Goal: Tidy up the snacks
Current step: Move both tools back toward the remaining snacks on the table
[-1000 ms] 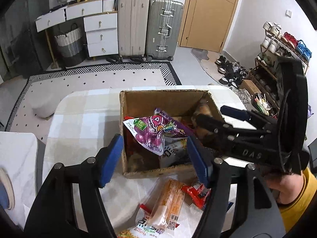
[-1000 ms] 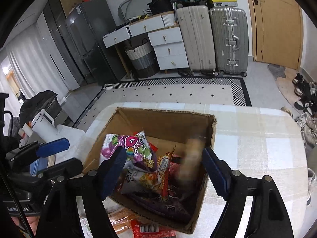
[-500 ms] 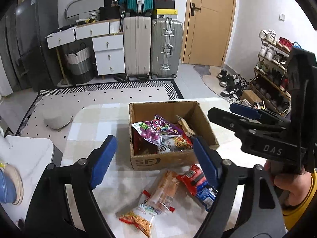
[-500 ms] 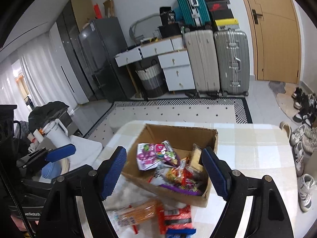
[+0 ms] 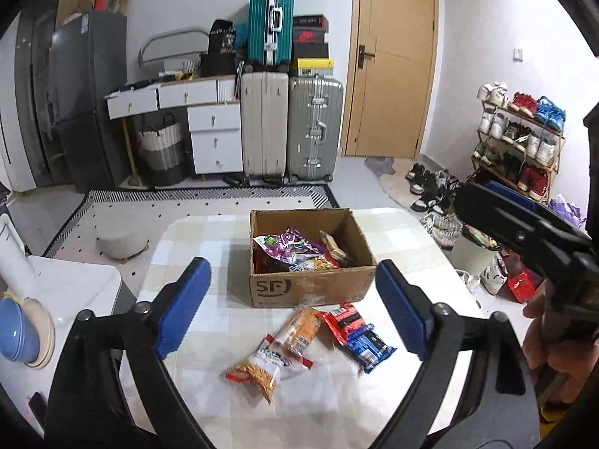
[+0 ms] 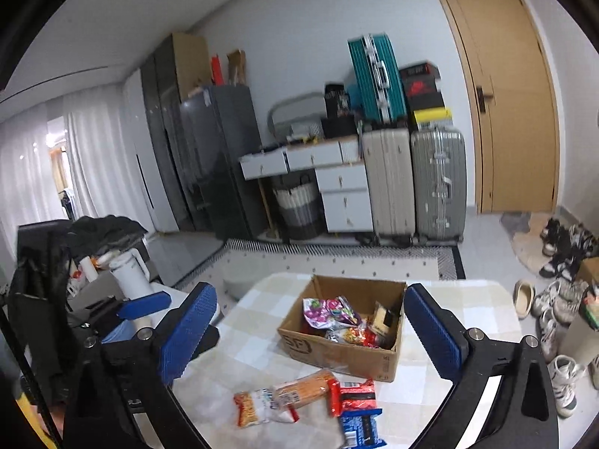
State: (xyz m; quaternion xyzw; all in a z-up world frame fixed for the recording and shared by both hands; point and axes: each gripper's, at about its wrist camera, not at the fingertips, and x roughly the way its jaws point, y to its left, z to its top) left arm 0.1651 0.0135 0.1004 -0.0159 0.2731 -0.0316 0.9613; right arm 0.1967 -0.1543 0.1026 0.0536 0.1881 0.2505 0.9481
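Note:
A cardboard box [image 5: 310, 288] marked SF stands on the checked table [image 5: 194, 247] and holds several snack packets, a purple one [image 5: 288, 243] on top. The box also shows in the right wrist view [image 6: 337, 355]. In front of it lie an orange packet [image 5: 299, 331], a white-and-orange packet [image 5: 258, 368] and a red-and-blue packet [image 5: 355, 333]. My left gripper [image 5: 294, 308] is open and empty, held back above these loose packets. My right gripper [image 6: 310, 340] is open and empty, raised above the table; it also shows at the right of the left wrist view [image 5: 524, 224].
A white side unit [image 5: 67, 288] with stacked bowls [image 5: 22, 333] stands left of the table. A white kettle [image 6: 131, 273] sits there too. Suitcases [image 5: 292, 127], drawers [image 5: 213, 138], a door [image 5: 393, 60] and a shoe rack [image 5: 520, 138] line the far walls.
Both grippers have pulled back and up from the box. A brown packet that was falling from the right gripper now lies in the box's right side.

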